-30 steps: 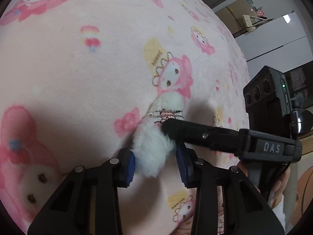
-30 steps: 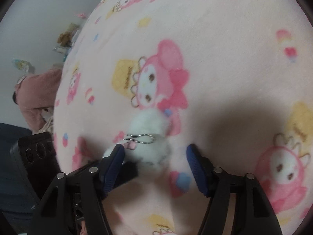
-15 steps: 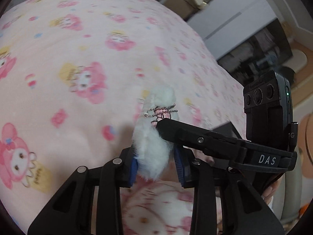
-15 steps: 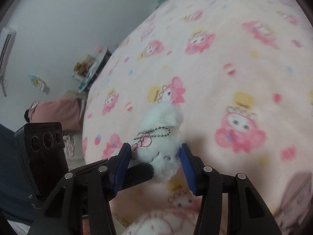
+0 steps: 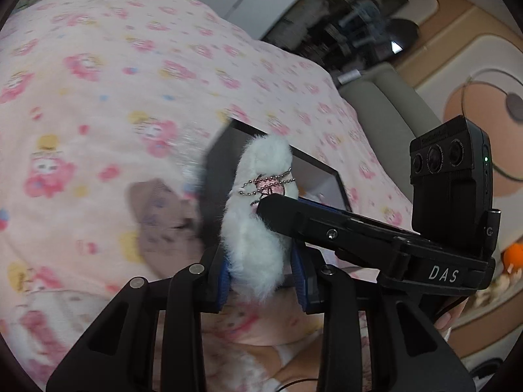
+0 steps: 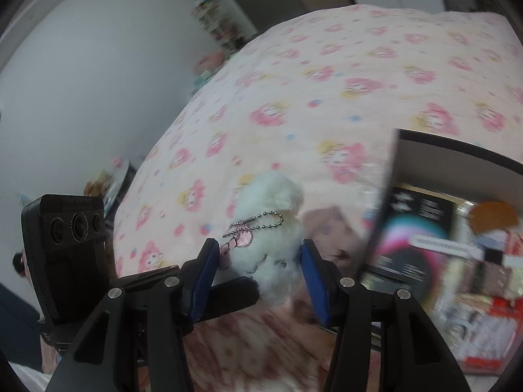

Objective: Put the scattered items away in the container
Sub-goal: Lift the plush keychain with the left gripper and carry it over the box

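A small white fluffy plush toy [image 5: 258, 228] with a pink embroidered patch and a silver ball chain [image 6: 258, 223] across it was held in the air between both hand-held grippers, above a bed covered by a pale pink fleece blanket [image 5: 114, 114] printed with pink cartoon characters.

The left gripper [image 5: 261, 276], black with blue pads, was squeezed narrow on the lower end of the toy, the fur bulging out between its pads. The right gripper [image 6: 256, 266], of the same make, gripped the toy from the other side; its jaws had just been closing, with the toy between them, and its blue pads pressed into the fur on both sides. In the left wrist view one black finger of the right gripper crossed in front of the toy, beside the chain.

Just behind the toy stood a black open-topped storage box [image 5: 219, 163], resting on the blanket near the bed's right-hand edge as that view shows it. In the right wrist view the box [image 6: 457, 150] filled the right side and held what seemed to be packets and cartons [image 6: 425, 228], too blurred to name.
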A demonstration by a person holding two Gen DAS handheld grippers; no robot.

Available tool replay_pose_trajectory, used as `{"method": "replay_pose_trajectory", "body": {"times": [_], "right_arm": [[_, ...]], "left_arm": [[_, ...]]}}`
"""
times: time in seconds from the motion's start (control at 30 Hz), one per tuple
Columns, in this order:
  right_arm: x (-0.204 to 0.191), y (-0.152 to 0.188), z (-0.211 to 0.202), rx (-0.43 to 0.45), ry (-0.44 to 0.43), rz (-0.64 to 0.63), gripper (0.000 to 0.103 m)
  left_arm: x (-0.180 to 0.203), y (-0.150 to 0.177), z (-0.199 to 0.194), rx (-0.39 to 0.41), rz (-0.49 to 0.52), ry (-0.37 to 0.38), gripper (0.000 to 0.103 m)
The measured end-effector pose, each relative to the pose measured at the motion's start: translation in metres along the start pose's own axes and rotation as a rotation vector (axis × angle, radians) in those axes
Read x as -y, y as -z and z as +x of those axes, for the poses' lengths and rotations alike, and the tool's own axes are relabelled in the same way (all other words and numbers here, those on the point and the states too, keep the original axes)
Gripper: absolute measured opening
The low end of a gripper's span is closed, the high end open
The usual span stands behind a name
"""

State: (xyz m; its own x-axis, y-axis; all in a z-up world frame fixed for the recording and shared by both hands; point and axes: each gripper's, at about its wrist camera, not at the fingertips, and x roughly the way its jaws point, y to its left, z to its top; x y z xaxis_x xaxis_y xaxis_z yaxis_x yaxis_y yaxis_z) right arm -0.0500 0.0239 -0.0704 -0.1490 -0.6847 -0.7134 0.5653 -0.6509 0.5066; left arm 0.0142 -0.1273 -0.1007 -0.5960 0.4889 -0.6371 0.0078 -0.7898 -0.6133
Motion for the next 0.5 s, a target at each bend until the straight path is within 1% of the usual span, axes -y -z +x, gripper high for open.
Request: {"method": "replay_pose_trajectory", "body": {"times": [0.13,0.23,0.37,0.5], "right_arm": [[0.048,0.010,-0.039,0.050,0.046,0.073,0.047],[0.088,0.009,-0.063,0.057,0.082,0.113,0.047],[0.132,0.006,-0.079,0.063,0.135,0.153,0.047],[0.176,0.001,-0.083,0.058,0.152,0.204,0.047]], "left_arm": [[0.046,-0.001,0.048,-0.060,0.055,0.048,0.031],[0.070,-0.001,0.084,-0.079,0.044,0.084,0.031],[0.097,-0.001,0.129,-0.116,0.040,0.103,0.031],[0.108,-0.008,0.163,-0.154,0.043,0.094,0.031]]}}
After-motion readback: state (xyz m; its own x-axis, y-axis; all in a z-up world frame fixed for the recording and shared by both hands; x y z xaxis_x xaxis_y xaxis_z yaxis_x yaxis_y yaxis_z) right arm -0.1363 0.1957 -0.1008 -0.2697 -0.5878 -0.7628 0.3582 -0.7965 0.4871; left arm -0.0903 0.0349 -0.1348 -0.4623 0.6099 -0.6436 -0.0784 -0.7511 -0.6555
